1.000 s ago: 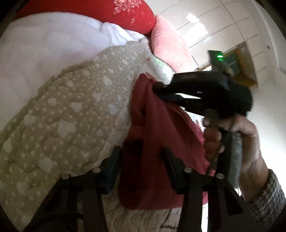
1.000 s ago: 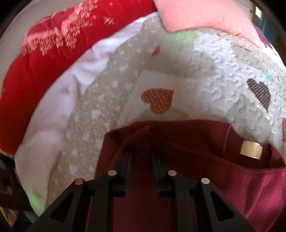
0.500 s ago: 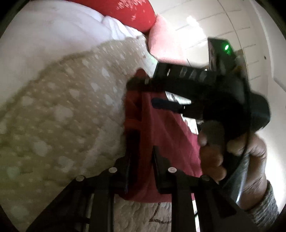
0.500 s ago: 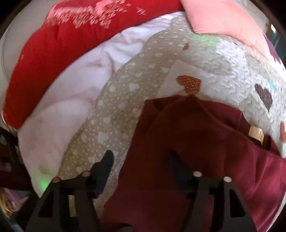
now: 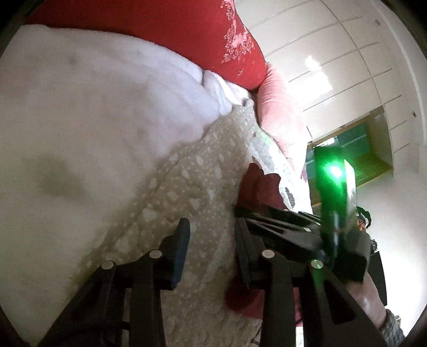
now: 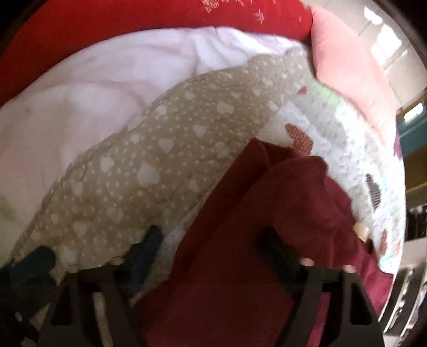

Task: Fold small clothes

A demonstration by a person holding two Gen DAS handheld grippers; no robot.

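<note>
From the left wrist view, the left hand-held gripper (image 5: pixel 212 240) has its jaws spread apart with nothing between them, over the beige quilt (image 5: pixel 192 192) with its white heart print. The dark red garment (image 5: pixel 263 186) lies on the quilt just past the right finger, partly hidden behind the right hand-held gripper (image 5: pixel 267 216), which reaches in from the right side with a green light glowing on its body. Its black fingers lie over the garment here, but this view does not show how far apart they are. A white blanket (image 5: pixel 93 133) fills the left side, a red pillow (image 5: pixel 186 34) sits at the top, and a pink cushion (image 5: pixel 280 112) lies next to it.

From the right wrist view, which is blurred, the right hand-held gripper (image 6: pixel 210 235) has its jaws wide apart. The dark red garment (image 6: pixel 253 240) lies bunched on the quilt (image 6: pixel 160 160), spreading from between the fingers toward the right, with the left finger over the quilt's edge and the right finger over the cloth. The jaws are not pinching it. The white blanket (image 6: pixel 93 85), the red pillow (image 6: pixel 133 21) and the pink cushion (image 6: pixel 347 66) lie beyond
</note>
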